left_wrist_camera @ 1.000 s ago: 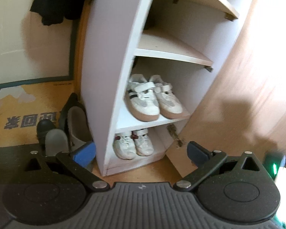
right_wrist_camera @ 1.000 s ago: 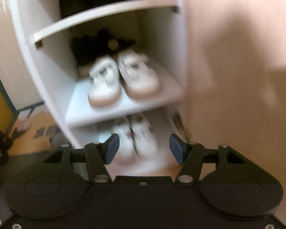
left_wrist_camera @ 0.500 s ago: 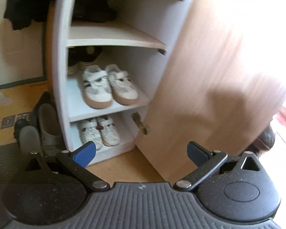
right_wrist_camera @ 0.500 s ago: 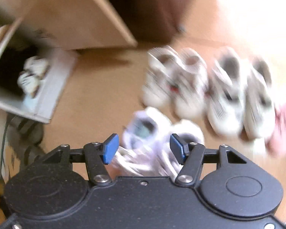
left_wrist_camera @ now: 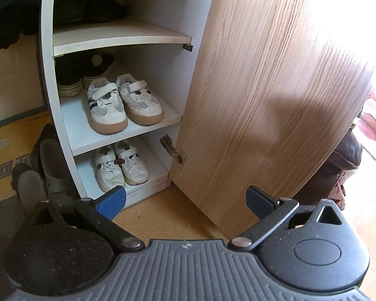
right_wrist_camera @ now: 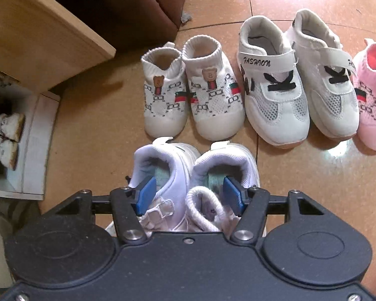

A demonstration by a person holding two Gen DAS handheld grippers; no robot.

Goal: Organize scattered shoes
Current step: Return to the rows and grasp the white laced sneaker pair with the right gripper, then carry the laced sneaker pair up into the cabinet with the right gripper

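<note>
In the right wrist view my right gripper is open and points down at the floor. Its two blue fingertips sit inside the openings of a pair of white sneakers, one tip in each shoe, around the two inner walls. Beyond it stand a pair of white bear sock shoes, a pair of white strap sneakers and a pink shoe. In the left wrist view my left gripper is open and empty, facing the open shoe cabinet.
The cabinet's middle shelf holds beige-soled white sneakers with dark shoes behind; the bottom shelf holds small white sneakers. The open wooden door stands on the right. Grey slippers lie left of the cabinet. A brown sofa stands behind the shoes.
My right gripper swung from the cabinet shelves down to the floor and lowered onto the white sneakers. My left gripper's view shifted so more of the cabinet interior shows.
</note>
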